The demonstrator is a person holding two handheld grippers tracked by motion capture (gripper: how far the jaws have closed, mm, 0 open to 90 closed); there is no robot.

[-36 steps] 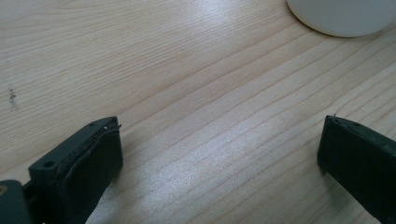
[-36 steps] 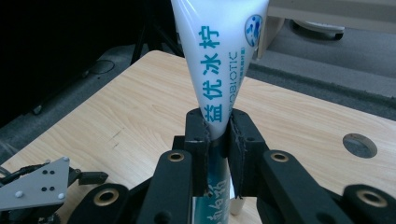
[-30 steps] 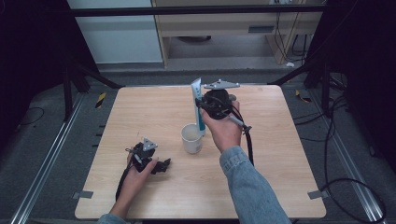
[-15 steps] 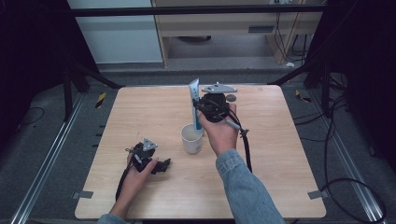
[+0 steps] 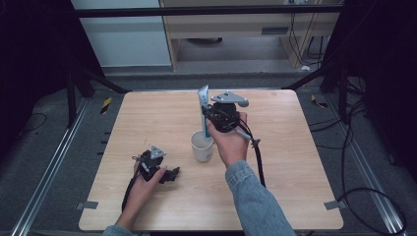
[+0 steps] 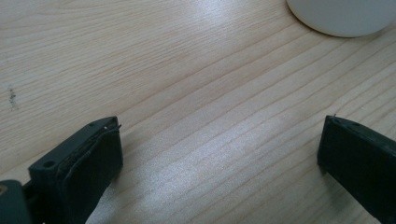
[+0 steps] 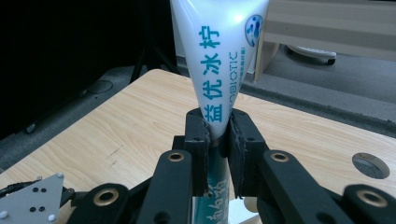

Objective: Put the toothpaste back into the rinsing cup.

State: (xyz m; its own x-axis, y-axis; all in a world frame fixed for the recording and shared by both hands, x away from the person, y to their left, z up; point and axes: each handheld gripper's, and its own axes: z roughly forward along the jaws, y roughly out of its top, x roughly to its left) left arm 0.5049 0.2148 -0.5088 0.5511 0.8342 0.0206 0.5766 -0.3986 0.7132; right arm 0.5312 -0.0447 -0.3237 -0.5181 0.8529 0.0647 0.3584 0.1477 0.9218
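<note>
1. Denim covers the person's right forearm [image 5: 255, 196], which comes in from the near edge of the tabletop [image 5: 295, 162] in the high view.
2. Near that same edge, on the person's left side, the left gripper [image 5: 169, 174] lies low on the wood, and the left hand [image 5: 142, 179] holds it.
3. Its fingers [image 6: 93, 158] stand wide apart in the left gripper view. Between them there is only bare wood.
4. A little farther, near the middle of the tabletop, stands a white cup [image 5: 202, 146], upright. Its round edge shows also at the top of the left gripper view [image 6: 345, 18].
5. Just beside the cup, on its right, the right hand [image 5: 231, 142] holds the right gripper [image 5: 205, 114] above the wood.
6. The fingers [image 7: 198, 140] of this gripper are clamped on a white toothpaste tube [image 7: 219, 56] with blue print, pressing it from both sides at a narrow part.
7. The tube stands almost upright. Its flat wide end points up, and its lower end is just over the cup's far rim, as the high view shows [image 5: 203, 101]. Whether it touches the cup I cannot tell.
</note>
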